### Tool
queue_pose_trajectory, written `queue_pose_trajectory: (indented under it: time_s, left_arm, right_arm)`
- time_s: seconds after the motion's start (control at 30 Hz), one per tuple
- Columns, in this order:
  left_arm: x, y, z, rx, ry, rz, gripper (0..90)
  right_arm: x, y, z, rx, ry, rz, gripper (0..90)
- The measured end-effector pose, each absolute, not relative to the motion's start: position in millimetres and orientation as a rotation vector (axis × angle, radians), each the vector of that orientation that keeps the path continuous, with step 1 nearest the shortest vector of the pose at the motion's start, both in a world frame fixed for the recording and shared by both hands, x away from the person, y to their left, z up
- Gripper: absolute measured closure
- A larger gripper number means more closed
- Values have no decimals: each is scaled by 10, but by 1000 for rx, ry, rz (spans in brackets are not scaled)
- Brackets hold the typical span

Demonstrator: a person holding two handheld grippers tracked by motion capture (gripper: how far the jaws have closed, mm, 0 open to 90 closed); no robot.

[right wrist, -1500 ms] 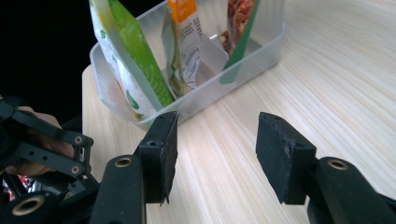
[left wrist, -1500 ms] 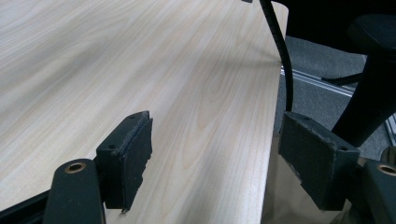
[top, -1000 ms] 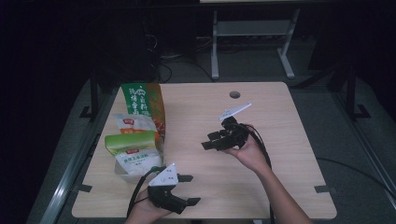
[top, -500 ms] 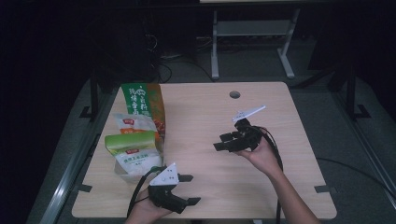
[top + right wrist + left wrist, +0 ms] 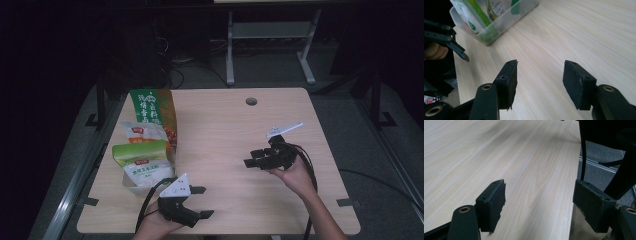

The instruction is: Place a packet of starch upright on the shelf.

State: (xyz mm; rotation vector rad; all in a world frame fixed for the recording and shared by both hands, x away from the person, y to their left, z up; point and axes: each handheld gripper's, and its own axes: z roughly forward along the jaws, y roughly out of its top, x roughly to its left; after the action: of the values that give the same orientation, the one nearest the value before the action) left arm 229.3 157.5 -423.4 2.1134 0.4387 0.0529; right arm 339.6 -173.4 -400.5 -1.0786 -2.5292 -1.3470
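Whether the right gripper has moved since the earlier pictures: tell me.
Yes. The right gripper has drifted away from the table's cable hole, toward the near edge and rightward, fingers open and empty.

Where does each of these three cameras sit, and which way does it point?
High view: above the person's side, looking forward and down on the table; both forearms, left gripper, right gripper, snack bags.
Left gripper view: on the left gripper, looking low across bare wood toward the table edge; its open fingers.
Right gripper view: on the right gripper, facing a clear tub of bags; open fingers.
Shared: right gripper and high views both show the bags and the left gripper.
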Motion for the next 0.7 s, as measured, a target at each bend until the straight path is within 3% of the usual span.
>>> queue_pose_trajectory:
  time_s: [0.7]
  left_arm:
    - [2318, 1602, -4234, 2119, 447, 74, 259]
  right_arm:
    - [3154, -2020, -4187, -1142, -2531, -1331, 437]
